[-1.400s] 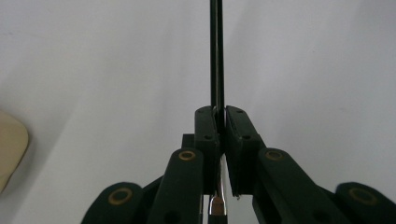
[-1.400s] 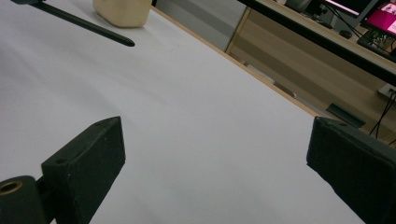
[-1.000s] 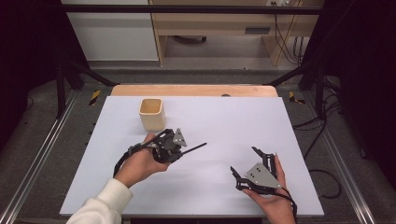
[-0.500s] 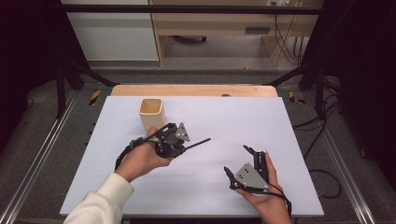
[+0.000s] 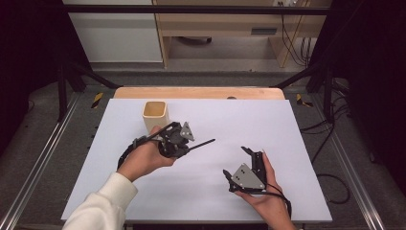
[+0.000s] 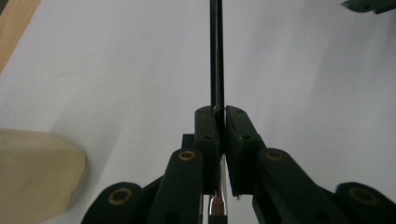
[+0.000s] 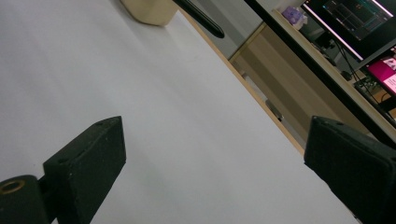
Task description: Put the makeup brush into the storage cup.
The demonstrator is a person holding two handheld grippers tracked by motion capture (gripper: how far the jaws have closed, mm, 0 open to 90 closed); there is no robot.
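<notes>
The left hand-held gripper [image 5: 184, 143] is clenching a pen [image 5: 201, 143] beside the cup [image 5: 155, 115], not yet inserted, while the right hand-held gripper [image 5: 246, 158] is gaping empty.

Even overhead light leaves the white table [image 5: 287, 143] bright with faint shadows while its surroundings sink into darkness, and both gripper views look soft, slightly blurred.

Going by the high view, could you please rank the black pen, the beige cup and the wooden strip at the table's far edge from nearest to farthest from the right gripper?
From the right gripper, at the table's lower right:
1. Black pen, clamped in the left gripper, its tip pointing towards the right gripper.
2. Beige cup, upper left, behind the left gripper.
3. Wooden strip, along the far edge.
</notes>
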